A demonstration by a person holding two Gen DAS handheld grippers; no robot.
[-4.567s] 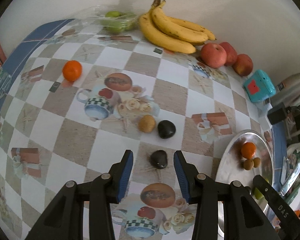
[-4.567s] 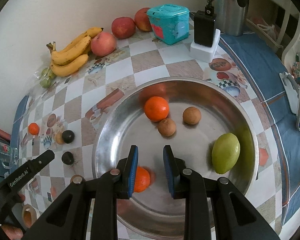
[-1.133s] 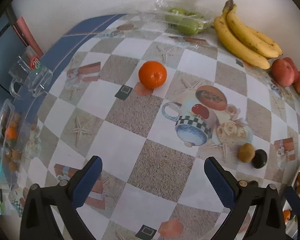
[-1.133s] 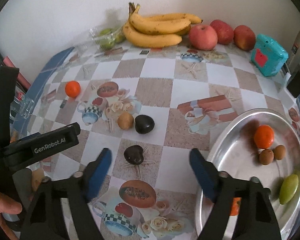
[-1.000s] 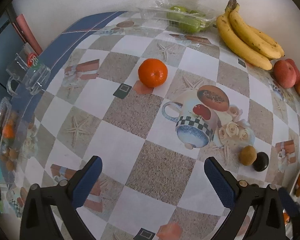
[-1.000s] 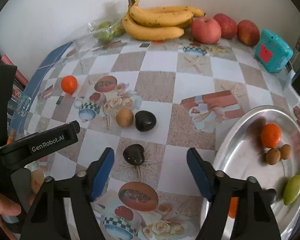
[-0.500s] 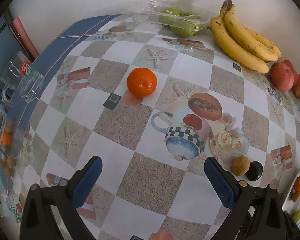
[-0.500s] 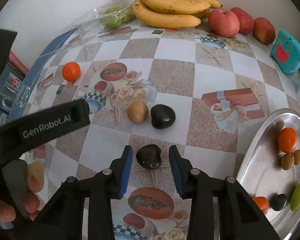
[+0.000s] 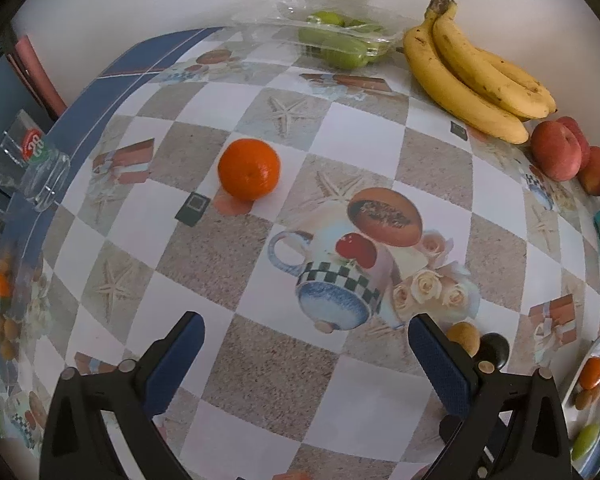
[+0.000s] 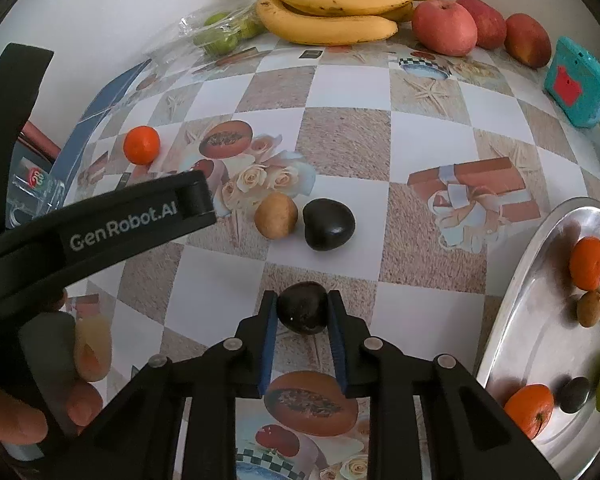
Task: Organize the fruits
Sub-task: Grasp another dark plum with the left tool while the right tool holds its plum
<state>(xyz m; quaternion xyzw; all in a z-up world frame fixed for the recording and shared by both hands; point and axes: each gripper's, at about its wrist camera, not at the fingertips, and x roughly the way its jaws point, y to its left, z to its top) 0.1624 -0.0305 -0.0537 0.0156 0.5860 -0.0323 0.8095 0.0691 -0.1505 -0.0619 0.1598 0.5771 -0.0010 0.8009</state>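
Two steep wrist views, shared tablecloth (image 9: 268, 376)

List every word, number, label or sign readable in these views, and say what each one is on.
"GenRobot.AI": white lettering on the black body of the left gripper, seen from the right wrist view.
Red round label on the clear glass mug: white digits, too distorted to read surely.
Red patch on the teal box: no legible text.
Nothing else carries writing.
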